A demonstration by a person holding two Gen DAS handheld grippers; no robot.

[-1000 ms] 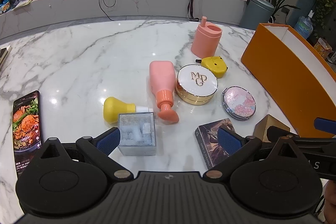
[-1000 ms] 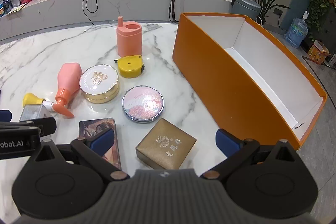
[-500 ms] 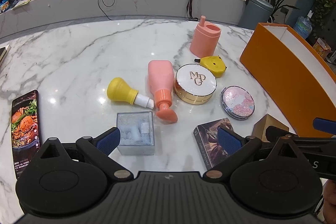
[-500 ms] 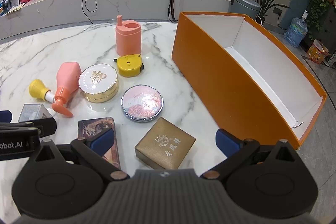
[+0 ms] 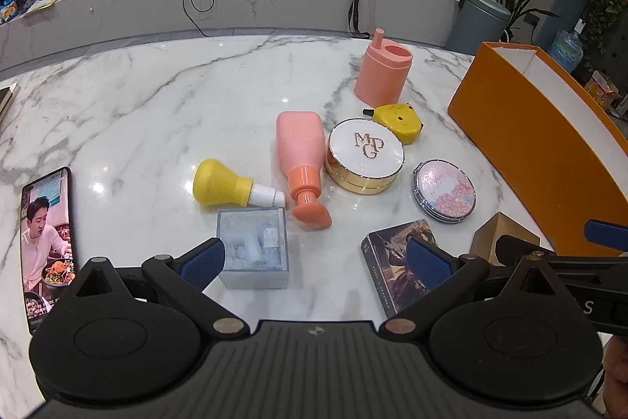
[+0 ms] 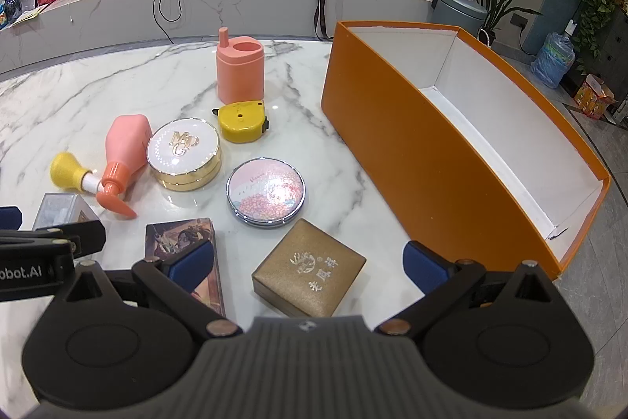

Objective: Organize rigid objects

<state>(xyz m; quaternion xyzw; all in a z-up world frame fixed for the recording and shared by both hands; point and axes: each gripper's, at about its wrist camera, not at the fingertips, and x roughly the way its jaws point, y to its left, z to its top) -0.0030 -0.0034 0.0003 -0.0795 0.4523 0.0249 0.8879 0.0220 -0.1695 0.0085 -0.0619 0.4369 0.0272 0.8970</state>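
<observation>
While both claws, left (image 5: 314, 258) and right (image 6: 310, 258), hang wide open and empty, the yellow bulb bottle (image 5: 221, 183) at frame centre has rolled clear of the clear acrylic cube (image 5: 254, 247), so either can be picked alone.

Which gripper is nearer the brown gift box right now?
Right. The right gripper hangs open just over the brown gift box; the left gripper is off to its left, by the clear cube.

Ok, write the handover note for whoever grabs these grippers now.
Left gripper: open, empty, over the clear cube.
Right gripper: open, empty, over the gold box.
On the table: yellow bulb, pink bottle, MPG compact, mirror, tape measure, pink holder, card box.
Done: nothing; orange box is empty.
Left: everything, probably into the orange box.
</observation>
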